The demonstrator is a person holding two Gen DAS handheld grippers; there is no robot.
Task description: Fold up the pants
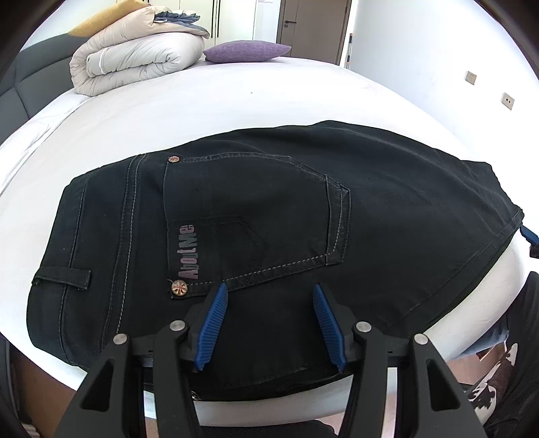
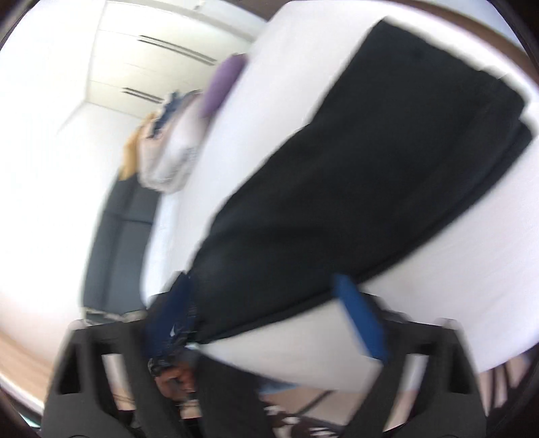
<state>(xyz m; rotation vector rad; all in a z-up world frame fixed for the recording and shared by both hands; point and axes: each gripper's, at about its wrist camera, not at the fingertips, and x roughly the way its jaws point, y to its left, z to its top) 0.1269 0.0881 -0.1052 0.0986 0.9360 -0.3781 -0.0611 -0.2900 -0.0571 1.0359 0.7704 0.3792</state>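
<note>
A big rolled cream blanket [image 1: 134, 57] lay on the white bed [image 1: 235, 97]. Beside it sat a purple pillow [image 1: 247, 51], before perhaps a brown door [image 1: 313, 27].

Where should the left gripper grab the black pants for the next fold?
Judging by the pose, take the waistband edge of the pants, coming in low from the bed's near side. The left gripper hovers open over the seat, where flat cloth gives no lip; the waistband's doubled edge by the belt loop does.
</note>
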